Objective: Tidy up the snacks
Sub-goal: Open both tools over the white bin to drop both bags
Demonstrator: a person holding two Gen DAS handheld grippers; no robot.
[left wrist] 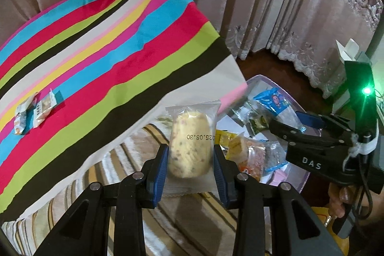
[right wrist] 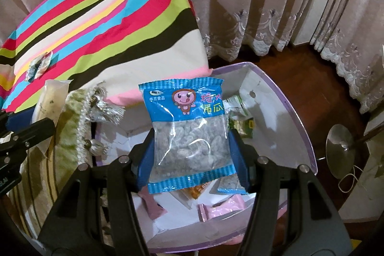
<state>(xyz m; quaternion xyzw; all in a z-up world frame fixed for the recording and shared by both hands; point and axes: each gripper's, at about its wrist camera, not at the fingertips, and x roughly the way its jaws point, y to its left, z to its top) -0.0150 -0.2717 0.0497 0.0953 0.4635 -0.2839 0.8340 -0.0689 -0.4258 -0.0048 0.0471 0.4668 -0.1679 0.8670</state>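
Note:
My left gripper (left wrist: 190,155) is shut on a clear-wrapped cookie (left wrist: 189,143), held in the air between the striped cloth (left wrist: 96,52) and the snack box (left wrist: 268,92). In the same view the right gripper (left wrist: 283,126) comes in from the right above the box. My right gripper (right wrist: 190,148) is shut on a blue packet of pale seeds (right wrist: 189,128), above the white box with a lilac rim (right wrist: 283,112). Two small wrapped snacks (left wrist: 33,112) lie on the cloth at far left; they show as a blurred pair (right wrist: 39,65) in the right wrist view.
Several more packets lie in the box (left wrist: 254,150). A striped beige cover (left wrist: 148,208) and a green tasselled cushion (right wrist: 72,126) lie below the cloth. Lace curtains (right wrist: 264,4) hang behind, over dark wood floor (right wrist: 312,68). A metal disc base (right wrist: 340,150) stands at right.

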